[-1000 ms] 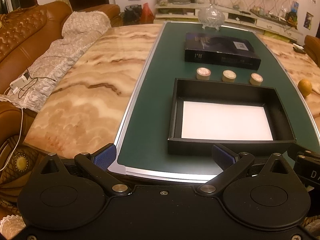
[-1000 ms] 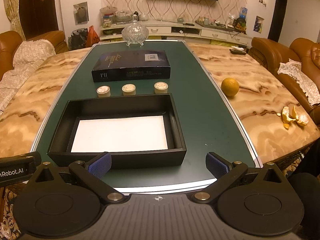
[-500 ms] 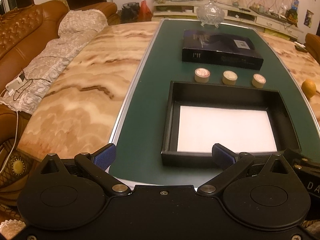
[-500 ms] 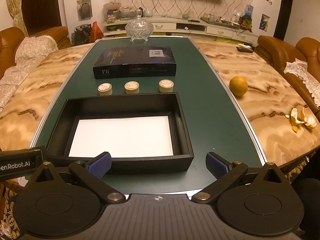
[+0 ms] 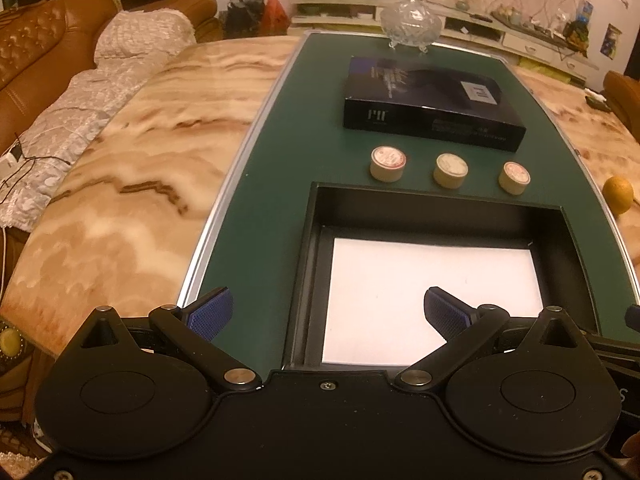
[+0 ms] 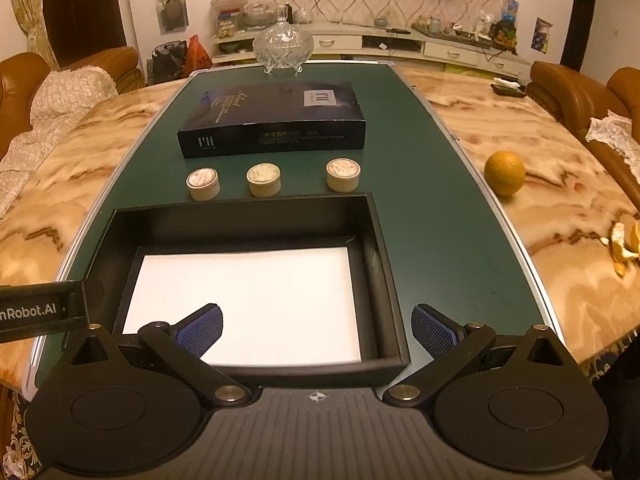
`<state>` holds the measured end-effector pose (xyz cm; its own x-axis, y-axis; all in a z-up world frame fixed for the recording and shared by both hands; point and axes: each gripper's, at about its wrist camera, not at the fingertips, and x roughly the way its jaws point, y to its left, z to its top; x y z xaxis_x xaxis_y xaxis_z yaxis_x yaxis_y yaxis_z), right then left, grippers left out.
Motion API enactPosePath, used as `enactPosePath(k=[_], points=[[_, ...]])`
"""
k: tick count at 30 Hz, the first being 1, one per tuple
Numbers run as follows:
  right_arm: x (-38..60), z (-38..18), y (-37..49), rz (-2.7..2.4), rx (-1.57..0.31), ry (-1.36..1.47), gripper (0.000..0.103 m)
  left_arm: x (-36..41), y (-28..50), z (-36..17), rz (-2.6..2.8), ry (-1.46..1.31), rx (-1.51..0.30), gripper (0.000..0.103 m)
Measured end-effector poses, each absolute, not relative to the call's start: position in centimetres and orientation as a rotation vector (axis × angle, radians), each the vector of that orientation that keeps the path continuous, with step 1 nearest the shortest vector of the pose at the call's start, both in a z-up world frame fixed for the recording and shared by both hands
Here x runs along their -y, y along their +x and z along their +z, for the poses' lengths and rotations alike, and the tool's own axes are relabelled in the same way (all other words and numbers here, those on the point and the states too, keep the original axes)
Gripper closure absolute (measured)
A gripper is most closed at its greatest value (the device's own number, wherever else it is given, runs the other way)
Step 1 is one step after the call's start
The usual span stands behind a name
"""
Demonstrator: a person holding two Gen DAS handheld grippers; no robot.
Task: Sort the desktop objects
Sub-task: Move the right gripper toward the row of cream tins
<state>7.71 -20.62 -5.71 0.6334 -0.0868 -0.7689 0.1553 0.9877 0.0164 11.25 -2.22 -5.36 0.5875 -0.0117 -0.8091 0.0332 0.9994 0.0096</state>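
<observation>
An open black tray [image 5: 440, 200] [image 6: 240, 214] with a white sheet in its bottom lies on the green mat. Three small round cream tins stand in a row just behind it: left [image 5: 388, 164] [image 6: 203, 184], middle [image 5: 451, 170] [image 6: 263, 179], right [image 5: 514, 177] [image 6: 343, 175]. A dark flat box [image 5: 432, 110] [image 6: 276, 120] lies behind them. My left gripper [image 5: 326, 314] is open and empty over the tray's near left corner. My right gripper [image 6: 316, 328] is open and empty over the tray's near right part.
A lidded glass bowl [image 6: 284, 46] stands at the mat's far end. An orange [image 6: 505, 173] and orange peel [image 6: 626, 246] lie on the marble table [image 6: 520, 216] to the right. Brown sofas flank the table. The left gripper's body [image 6: 36, 312] shows at the right wrist view's left edge.
Both grippers have moved forward over the table. Their fingers now hang over the tray's near part instead of before its near wall. Both stay open. Nothing on the table moved.
</observation>
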Motion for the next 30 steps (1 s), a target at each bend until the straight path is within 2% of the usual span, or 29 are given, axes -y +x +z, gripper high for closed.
enactPosePath(k=[22,30], points=[[22.1,-7.3,13.3,-0.130,-0.831,0.137,0.000,2.6,16.8,-7.2,-0.018,-0.010,-0.928,0.000],[22.7,-7.7,15.5,-0.090,-0.908,0.150,0.000,3.1,18.2,-7.0,-0.049,0.033,-0.943,0.000]])
